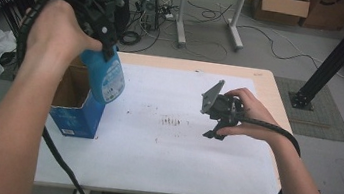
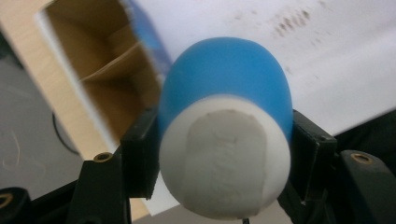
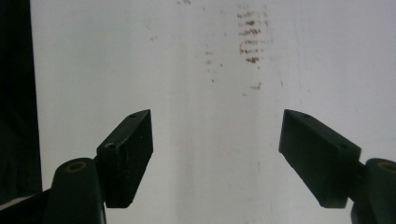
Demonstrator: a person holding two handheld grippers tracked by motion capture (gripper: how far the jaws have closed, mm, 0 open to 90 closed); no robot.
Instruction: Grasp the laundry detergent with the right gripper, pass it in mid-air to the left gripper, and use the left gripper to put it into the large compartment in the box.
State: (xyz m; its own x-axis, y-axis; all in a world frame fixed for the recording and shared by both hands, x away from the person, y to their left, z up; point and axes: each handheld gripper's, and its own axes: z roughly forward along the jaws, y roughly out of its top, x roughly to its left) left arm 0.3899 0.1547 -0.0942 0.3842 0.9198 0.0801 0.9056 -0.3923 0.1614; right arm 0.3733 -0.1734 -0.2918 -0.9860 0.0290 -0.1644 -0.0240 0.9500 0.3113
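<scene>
Your left gripper clamps a blue bottle over the open box.
Your right gripper, at 3 o'clock on the table, gapes wide and empty.

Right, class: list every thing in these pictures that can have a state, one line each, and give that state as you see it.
Left gripper: shut on the blue bottle, raised above the table.
Blue bottle: held in the air, lower end hanging over the box edge, white cap on.
Blue box: top open, upright at the table's left edge, inside looks empty.
Right gripper: open, holding nothing, over the sheet.
White sheet: flat on the table, stained with dark marks.
</scene>
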